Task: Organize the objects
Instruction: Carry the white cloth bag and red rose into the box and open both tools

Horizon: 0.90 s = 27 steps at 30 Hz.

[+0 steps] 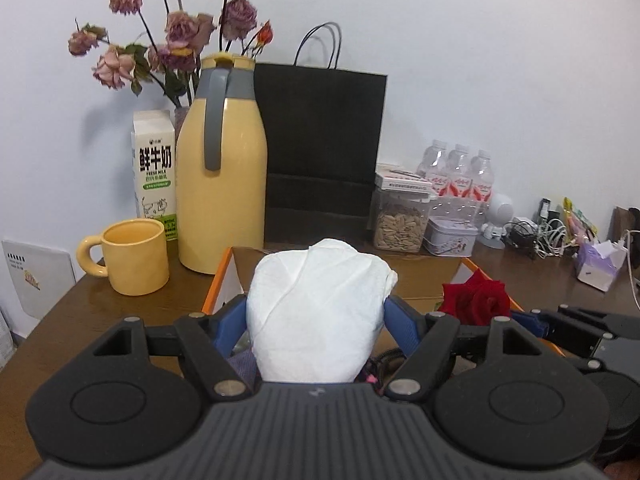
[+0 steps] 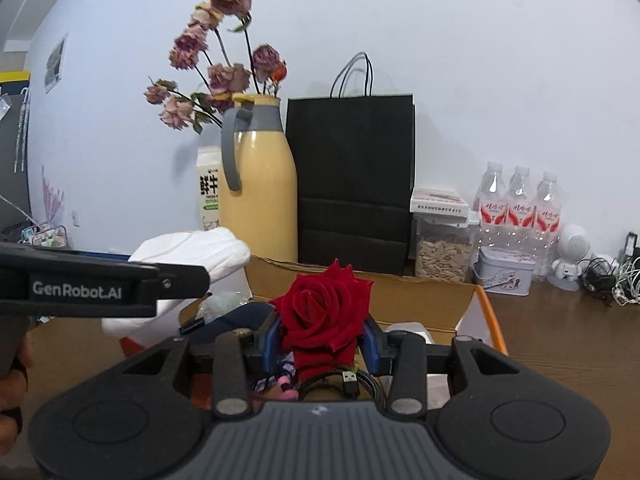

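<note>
My left gripper [image 1: 316,316] is shut on a white soft paper pack [image 1: 316,312], its blue pads pressing both sides; the pack hangs above an open cardboard box [image 1: 420,276] with orange edges. My right gripper [image 2: 322,336] is shut on a red rose [image 2: 324,312], held over the same box [image 2: 400,296]. In the right wrist view the left gripper's black body and the white pack [image 2: 192,256] show at the left. The rose [image 1: 476,300] appears at the right in the left wrist view. Inside the box lie a black USB cable [image 2: 352,384], dark cloth and small items.
On the brown table [image 1: 80,312] stand a yellow mug [image 1: 132,256], a yellow thermos jug [image 1: 222,168], a milk carton [image 1: 154,172], dried roses [image 1: 176,36], a black paper bag [image 1: 320,140], a seed jar [image 1: 400,220], a tin [image 1: 450,236], water bottles [image 1: 460,176] and tangled cables [image 1: 540,236].
</note>
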Available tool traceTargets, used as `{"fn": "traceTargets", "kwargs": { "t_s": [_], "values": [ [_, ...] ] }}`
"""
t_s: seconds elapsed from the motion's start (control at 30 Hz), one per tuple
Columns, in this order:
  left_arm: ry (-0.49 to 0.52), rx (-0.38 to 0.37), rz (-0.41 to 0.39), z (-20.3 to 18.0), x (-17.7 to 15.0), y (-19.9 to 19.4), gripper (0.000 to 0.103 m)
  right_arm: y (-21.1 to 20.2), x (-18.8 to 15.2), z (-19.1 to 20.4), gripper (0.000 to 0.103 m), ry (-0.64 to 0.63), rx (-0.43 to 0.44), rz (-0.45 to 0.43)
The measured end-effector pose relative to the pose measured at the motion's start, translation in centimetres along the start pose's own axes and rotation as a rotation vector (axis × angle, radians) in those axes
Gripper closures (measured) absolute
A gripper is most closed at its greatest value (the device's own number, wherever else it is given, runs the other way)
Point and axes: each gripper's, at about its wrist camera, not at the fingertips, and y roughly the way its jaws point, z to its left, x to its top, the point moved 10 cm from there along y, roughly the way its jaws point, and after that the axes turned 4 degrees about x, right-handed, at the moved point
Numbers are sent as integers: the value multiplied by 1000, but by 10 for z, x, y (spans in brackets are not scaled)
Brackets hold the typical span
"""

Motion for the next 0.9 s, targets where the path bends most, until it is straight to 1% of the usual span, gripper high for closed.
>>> {"fn": "traceTargets", "kwargs": {
  "t_s": [0.23,0.33,0.4,0.47,0.57,0.63,0.67,0.7,0.73,0.77,0.8,0.83,0.87,0.9],
  "values": [
    [-5,30,22,-5,11,43,28,40,-6,-17,64,50,-28,61],
    [-11,27,36,-8,9,57,28,49,-6,-23,64,78,-39,78],
    [0,25,61,-10,2,66,28,50,-8,-25,64,84,-43,82],
    [8,34,80,-10,-4,71,28,52,-10,-27,64,91,-35,89],
    [16,34,83,-11,-8,72,28,52,-12,-27,64,94,-24,92],
    [20,33,73,-11,-8,70,25,52,-12,-26,61,92,-24,93],
    [19,33,66,-11,-8,68,21,51,-12,-27,60,90,-30,91],
    [15,34,54,-11,-7,66,15,51,-12,-27,57,89,-37,87],
    [9,33,39,-10,-6,63,8,49,-11,-27,45,87,-43,81],
    [0,32,16,-9,-4,61,0,47,-10,-27,39,85,-48,71],
    [-11,35,-15,-7,-2,57,0,45,-9,-27,25,83,-52,58],
    [-13,40,-23,-6,-1,55,0,42,-7,-27,17,83,-56,46],
    [-16,47,-19,-5,-2,55,0,40,-6,-27,6,82,-65,32],
    [-20,51,-16,-4,-2,56,0,37,-4,-28,0,80,-73,20]
  ]
}}
